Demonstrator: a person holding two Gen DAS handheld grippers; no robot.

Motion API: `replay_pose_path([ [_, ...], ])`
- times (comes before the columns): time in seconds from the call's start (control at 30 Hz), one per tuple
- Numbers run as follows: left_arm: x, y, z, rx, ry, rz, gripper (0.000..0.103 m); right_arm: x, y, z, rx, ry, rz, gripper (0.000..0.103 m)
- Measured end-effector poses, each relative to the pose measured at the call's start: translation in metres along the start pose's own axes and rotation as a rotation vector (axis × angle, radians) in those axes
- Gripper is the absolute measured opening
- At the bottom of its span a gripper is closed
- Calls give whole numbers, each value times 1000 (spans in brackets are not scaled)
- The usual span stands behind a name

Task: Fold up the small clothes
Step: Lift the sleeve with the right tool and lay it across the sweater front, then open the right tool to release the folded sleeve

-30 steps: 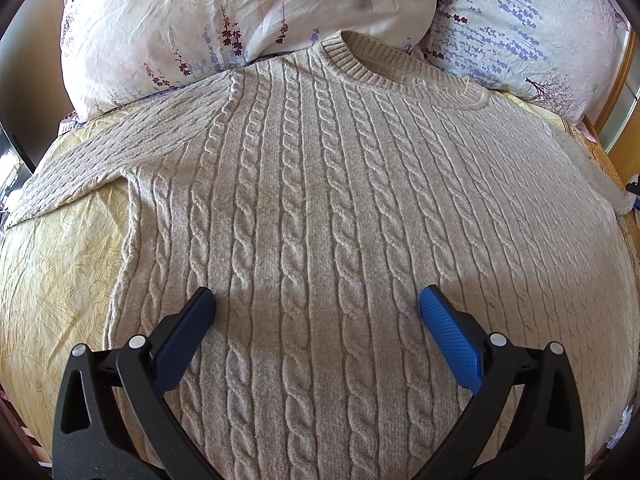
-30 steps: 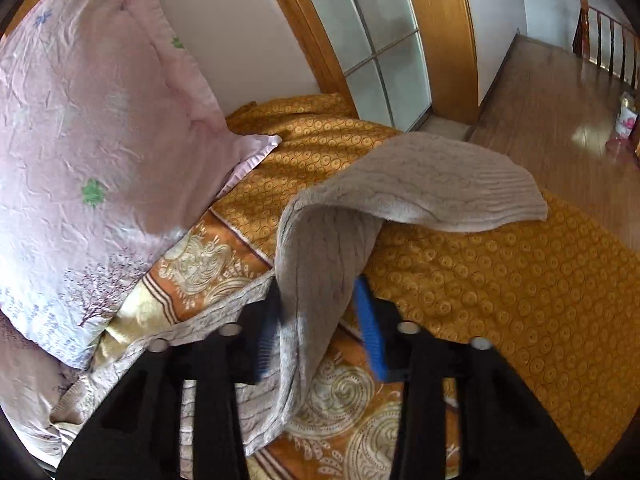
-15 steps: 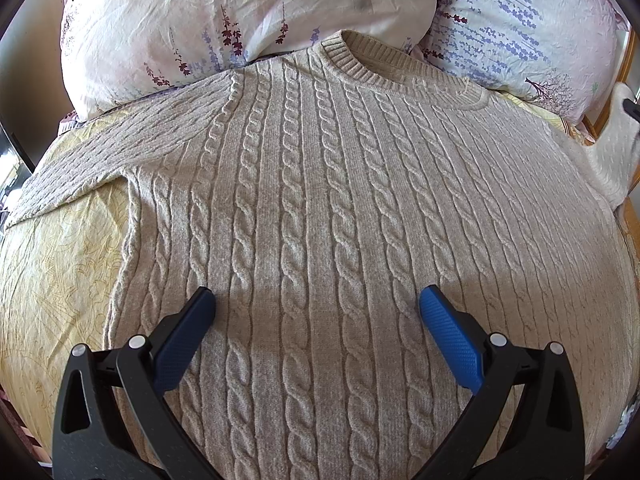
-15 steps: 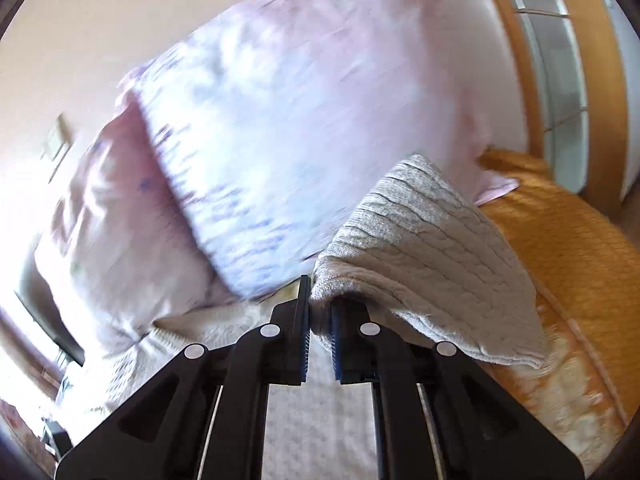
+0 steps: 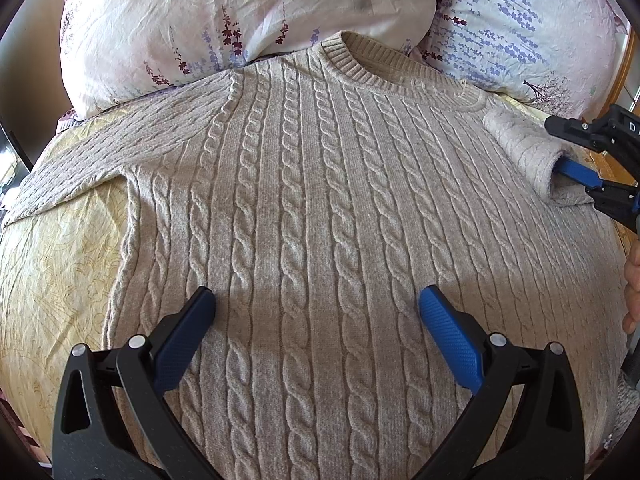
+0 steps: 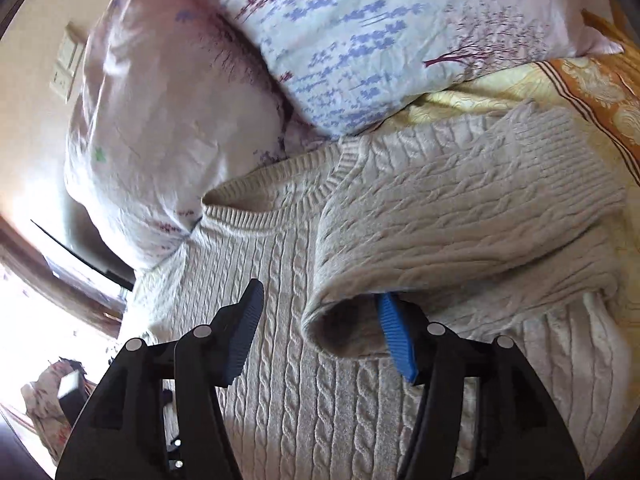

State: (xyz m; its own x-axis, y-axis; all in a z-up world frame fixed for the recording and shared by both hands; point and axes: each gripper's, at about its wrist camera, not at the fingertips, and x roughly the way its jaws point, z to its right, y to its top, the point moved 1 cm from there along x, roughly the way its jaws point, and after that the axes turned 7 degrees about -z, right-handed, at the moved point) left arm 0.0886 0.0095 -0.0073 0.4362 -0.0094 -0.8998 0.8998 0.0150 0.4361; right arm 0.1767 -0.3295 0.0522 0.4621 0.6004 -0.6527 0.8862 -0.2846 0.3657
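Observation:
A beige cable-knit sweater (image 5: 312, 208) lies flat on the bed, neck toward the pillows. My left gripper (image 5: 316, 304) is open, hovering over the sweater's lower chest. The sweater's right sleeve (image 6: 460, 216) is folded across the chest, its cuff end (image 6: 344, 332) open toward me. My right gripper (image 6: 320, 316) is open; the sleeve drapes over its right finger (image 6: 394, 336), the left finger is free. In the left wrist view the right gripper (image 5: 592, 160) shows at the right edge beside the folded sleeve (image 5: 524, 148). The left sleeve (image 5: 80, 168) lies stretched out.
Two floral pillows (image 5: 240, 16) (image 5: 520, 28) lie behind the sweater's neck. A yellow patterned bedsheet (image 5: 52, 260) shows at the left; an orange patterned cover (image 6: 600, 92) at the right. A hand (image 5: 632, 280) is at the right edge.
The right gripper carried the right sleeve over onto the sweater's chest and opened its jaws; the sleeve now rests on the body. The left gripper has not moved.

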Motion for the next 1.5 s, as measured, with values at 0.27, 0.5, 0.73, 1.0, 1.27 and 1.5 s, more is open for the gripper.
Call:
replay_pose_path([
  [0.27, -1, 0, 0, -5, -9, 1, 101, -38, 20, 75, 301, -103, 162, 40],
  [0.5, -6, -1, -6, -8, -59, 2, 101, -24, 26, 49, 234, -10, 137, 9],
  [0.73, -42, -10, -54, -138, -302, 111, 101, 40, 16, -57, 51, 198, -18, 9],
  [1.0, -77, -19, -153, -294, -131, 349, 101, 122, -19, -114, -67, 133, -188, 9],
  [1.27, -44, -24, -261, -564, -273, 220, 101, 153, -48, -139, -127, 85, -248, 9],
  [1.5, -32, -25, -304, -778, -380, 242, 101, 155, -68, -173, -311, 100, -300, 57],
])
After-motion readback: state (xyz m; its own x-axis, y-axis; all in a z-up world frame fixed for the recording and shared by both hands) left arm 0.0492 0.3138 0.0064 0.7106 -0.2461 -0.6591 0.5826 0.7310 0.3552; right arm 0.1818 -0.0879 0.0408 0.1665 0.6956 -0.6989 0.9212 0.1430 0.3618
